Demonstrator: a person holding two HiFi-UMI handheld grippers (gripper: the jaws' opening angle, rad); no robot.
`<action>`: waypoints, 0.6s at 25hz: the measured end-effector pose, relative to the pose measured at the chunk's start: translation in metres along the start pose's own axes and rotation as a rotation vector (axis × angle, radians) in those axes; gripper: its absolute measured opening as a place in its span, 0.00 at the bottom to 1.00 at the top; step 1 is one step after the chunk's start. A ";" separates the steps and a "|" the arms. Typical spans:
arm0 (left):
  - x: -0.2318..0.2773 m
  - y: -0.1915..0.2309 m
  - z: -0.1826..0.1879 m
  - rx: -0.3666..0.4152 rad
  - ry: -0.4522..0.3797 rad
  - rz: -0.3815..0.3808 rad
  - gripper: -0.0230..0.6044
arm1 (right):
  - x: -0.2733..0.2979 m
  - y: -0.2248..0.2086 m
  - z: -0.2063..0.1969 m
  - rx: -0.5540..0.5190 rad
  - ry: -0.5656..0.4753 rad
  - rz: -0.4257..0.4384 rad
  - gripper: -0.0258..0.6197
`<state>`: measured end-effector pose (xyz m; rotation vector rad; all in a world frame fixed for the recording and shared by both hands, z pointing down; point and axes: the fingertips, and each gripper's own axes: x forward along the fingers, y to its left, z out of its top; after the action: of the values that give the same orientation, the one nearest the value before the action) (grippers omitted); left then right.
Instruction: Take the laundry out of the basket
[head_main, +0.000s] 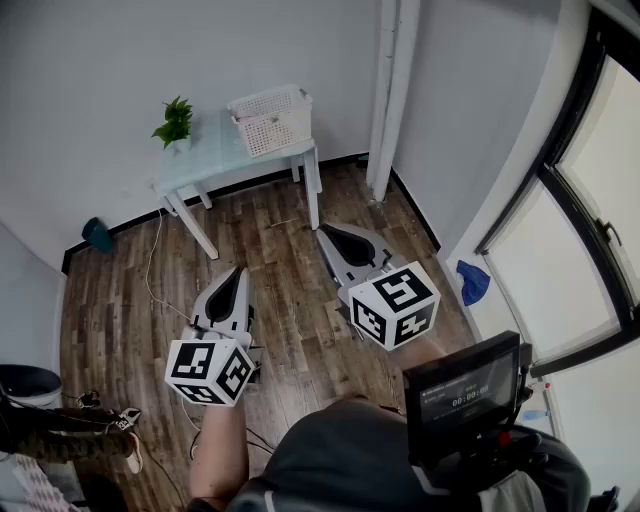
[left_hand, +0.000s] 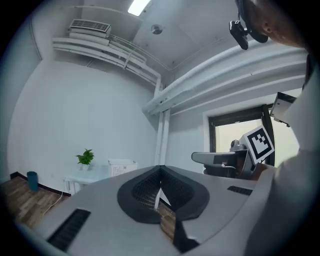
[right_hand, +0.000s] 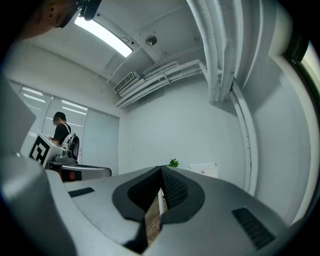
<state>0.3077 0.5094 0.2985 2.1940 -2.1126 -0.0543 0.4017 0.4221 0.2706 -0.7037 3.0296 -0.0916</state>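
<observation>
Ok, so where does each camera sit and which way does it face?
Head view: on the person's head, steeply down at floor, left gripper, right gripper, own forearm and torso.
Left gripper view: on that gripper, along its shut jaws toward the table; the right gripper's cube shows.
Right gripper view: same, along shut jaws toward the wall.
Shared: all three show the basket and plant.

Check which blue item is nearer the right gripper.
The blue cloth by the window, beside the right gripper; the darker teal item lies against the left wall.
</observation>
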 end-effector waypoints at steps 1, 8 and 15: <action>-0.001 -0.002 0.001 -0.013 -0.010 -0.015 0.05 | 0.000 0.000 0.000 -0.001 0.001 0.001 0.06; -0.003 -0.006 0.005 -0.049 -0.044 -0.084 0.05 | 0.001 0.004 0.005 0.006 -0.003 0.007 0.07; -0.002 -0.010 0.007 -0.001 -0.050 -0.136 0.05 | 0.004 0.012 0.010 0.012 -0.012 0.012 0.07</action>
<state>0.3166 0.5113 0.2904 2.3564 -1.9835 -0.1210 0.3933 0.4305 0.2598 -0.6822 3.0192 -0.1046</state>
